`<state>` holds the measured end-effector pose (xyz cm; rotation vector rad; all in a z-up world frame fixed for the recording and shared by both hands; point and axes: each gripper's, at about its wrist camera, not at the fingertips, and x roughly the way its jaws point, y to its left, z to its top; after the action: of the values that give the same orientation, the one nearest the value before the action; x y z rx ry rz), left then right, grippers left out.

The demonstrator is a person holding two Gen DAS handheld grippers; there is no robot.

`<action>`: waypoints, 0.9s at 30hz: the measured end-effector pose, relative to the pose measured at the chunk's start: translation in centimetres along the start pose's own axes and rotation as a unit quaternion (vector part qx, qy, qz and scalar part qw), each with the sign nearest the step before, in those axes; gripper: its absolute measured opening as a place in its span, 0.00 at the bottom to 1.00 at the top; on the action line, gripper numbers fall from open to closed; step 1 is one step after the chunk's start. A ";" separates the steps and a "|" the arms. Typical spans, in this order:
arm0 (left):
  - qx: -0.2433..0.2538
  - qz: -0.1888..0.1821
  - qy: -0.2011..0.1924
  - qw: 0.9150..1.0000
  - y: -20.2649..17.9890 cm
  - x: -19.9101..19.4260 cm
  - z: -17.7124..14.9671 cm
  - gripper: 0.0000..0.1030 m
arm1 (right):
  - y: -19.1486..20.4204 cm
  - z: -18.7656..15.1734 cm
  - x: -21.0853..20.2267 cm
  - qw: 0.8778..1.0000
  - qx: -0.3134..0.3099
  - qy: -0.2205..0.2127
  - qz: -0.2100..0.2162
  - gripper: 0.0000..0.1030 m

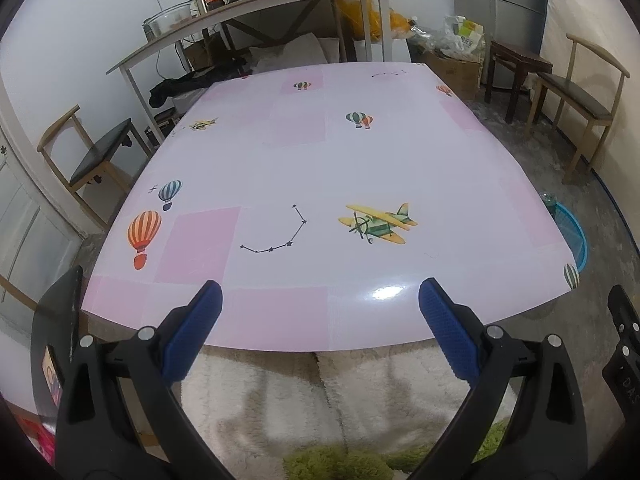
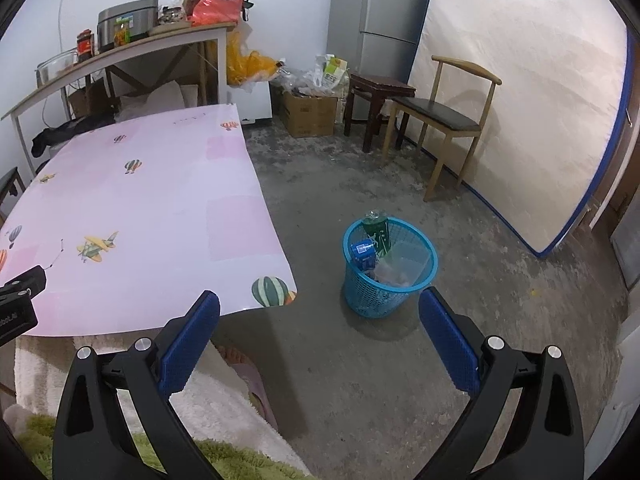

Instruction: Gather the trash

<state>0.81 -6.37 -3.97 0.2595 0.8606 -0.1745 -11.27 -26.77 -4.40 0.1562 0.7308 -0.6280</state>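
Note:
A blue mesh trash basket [image 2: 362,294] stands on the floor right of the table. Inside it lie a green bottle [image 2: 378,232], a blue carton [image 2: 363,255] and clear plastic wrap [image 2: 396,270]. The basket's rim also shows at the right edge of the left wrist view [image 1: 576,236]. My left gripper [image 1: 320,300] is open and empty, held over the near edge of the pink table [image 1: 320,168]. My right gripper [image 2: 320,308] is open and empty, held above the floor, with the basket just beyond and between its fingers.
The pink table [image 2: 160,200] carries balloon and plane prints only. Wooden chairs stand at the left [image 1: 96,156] and by the right wall [image 2: 444,120]. A cluttered shelf [image 2: 120,48], a cardboard box [image 2: 308,114], a dark stool [image 2: 376,96] and a fridge [image 2: 384,12] line the back.

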 end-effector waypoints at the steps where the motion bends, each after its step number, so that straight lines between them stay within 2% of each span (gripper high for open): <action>1: 0.001 0.000 0.000 1.000 -0.1 0.0 0.0 0.92 | -0.1 0.0 0.1 1.000 0.001 0.000 0.000 0.94; 27: 0.002 -0.001 -0.010 1.000 -0.7 -0.4 0.2 0.92 | 0.3 0.2 0.2 1.000 -0.006 -0.003 0.004 0.94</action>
<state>0.58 -7.06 -3.65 0.2602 0.8411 -0.1793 -10.90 -26.72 -4.37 0.1457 0.7268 -0.6168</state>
